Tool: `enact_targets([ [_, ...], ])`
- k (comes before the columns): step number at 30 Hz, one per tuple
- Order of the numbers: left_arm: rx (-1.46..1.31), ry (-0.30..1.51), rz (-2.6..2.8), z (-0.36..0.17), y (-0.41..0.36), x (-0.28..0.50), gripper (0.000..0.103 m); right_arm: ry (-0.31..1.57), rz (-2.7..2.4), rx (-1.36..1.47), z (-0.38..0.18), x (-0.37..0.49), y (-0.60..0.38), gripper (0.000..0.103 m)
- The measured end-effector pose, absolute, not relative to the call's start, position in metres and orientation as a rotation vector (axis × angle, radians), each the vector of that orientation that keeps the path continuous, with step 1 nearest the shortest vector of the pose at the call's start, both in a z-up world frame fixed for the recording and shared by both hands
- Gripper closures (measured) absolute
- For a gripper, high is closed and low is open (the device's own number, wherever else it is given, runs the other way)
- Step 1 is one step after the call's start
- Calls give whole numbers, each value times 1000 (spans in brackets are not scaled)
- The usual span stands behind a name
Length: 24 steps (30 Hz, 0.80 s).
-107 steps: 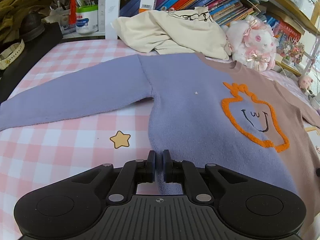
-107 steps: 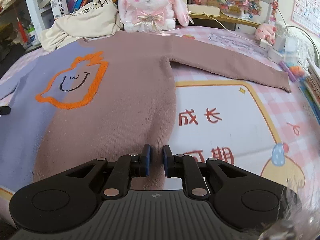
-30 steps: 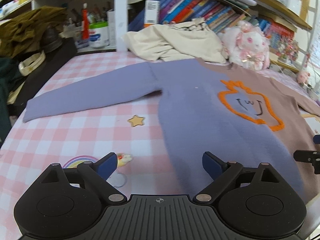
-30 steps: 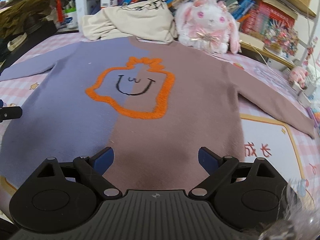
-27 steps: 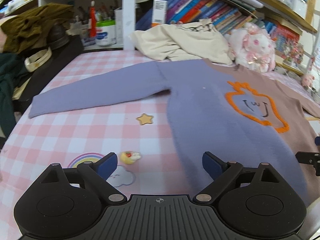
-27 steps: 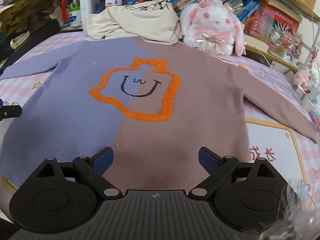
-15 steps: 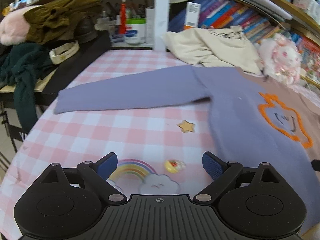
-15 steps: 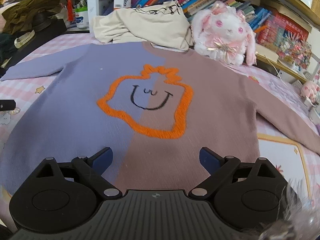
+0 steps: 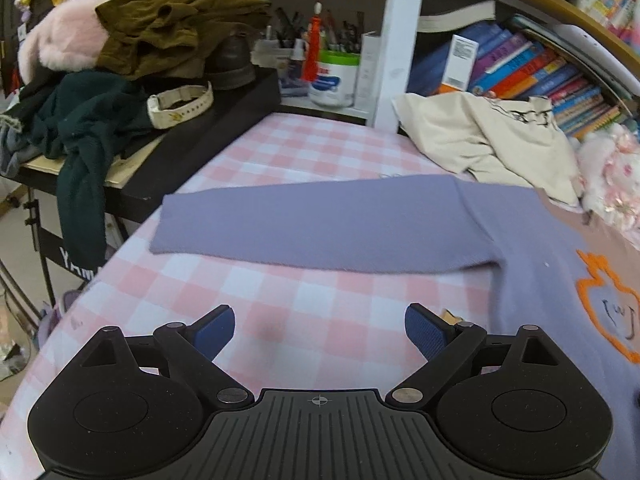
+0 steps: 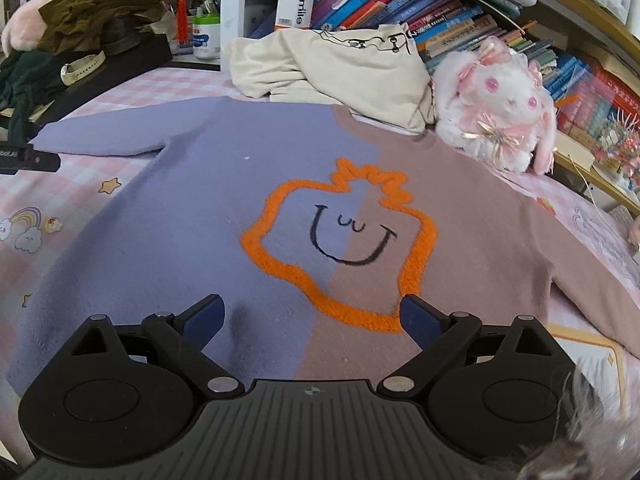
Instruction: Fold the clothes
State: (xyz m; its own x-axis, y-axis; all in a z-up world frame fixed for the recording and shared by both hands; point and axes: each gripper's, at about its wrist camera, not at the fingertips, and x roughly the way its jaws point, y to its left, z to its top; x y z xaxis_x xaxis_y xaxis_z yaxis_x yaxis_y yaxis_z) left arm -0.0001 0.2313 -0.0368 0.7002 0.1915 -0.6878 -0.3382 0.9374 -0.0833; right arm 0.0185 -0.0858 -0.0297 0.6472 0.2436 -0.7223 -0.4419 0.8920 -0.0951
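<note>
- Knitwear is lying flat, front up, on the pink-and-white checked tablecloth (image 9: 336, 152): a soft two-tone sweater (image 10: 224, 216), lilac on its left half and dusty brown on its right, with a fuzzy orange outline and a black smiling face at the chest.
- Its lilac sleeve (image 9: 312, 224) is stretching out to the left, with the cuff lying near the left edge of the table; the brown sleeve (image 10: 588, 292) is running off to the right.
- The left gripper (image 9: 320, 330) is hovering over bare checked cloth just near of the lilac sleeve, its blue-padded jaws spread wide and holding nothing.
- The right gripper (image 10: 310, 318) is hanging above the lower body of the sweater, jaws likewise spread wide and empty.
- The knit is looking thick, limp and light, so it is likely to drape and sag rather than hold a crease; the fuzzy surface should be giving the pads good friction.
- A sensible hold seems to be the sleeve cuff or the shoulder seam, pinching both layers at the edge.
- A cream garment (image 10: 332, 64) and a white-and-pink plush rabbit (image 10: 496, 108) are sitting at the far side, touching the collar area.
</note>
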Motion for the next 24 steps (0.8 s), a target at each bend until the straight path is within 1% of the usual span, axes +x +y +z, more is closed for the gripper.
enact_targets([
  [9, -225, 708, 363, -38, 254, 11, 9, 796, 368, -211, -30, 16, -93, 8],
  [15, -231, 700, 398, -41, 269, 16, 9, 767, 309, -206, -28, 17, -100, 8],
  [24, -241, 683, 432, -42, 280, 18, 9, 778, 272, -199, -29, 20, -108, 8],
])
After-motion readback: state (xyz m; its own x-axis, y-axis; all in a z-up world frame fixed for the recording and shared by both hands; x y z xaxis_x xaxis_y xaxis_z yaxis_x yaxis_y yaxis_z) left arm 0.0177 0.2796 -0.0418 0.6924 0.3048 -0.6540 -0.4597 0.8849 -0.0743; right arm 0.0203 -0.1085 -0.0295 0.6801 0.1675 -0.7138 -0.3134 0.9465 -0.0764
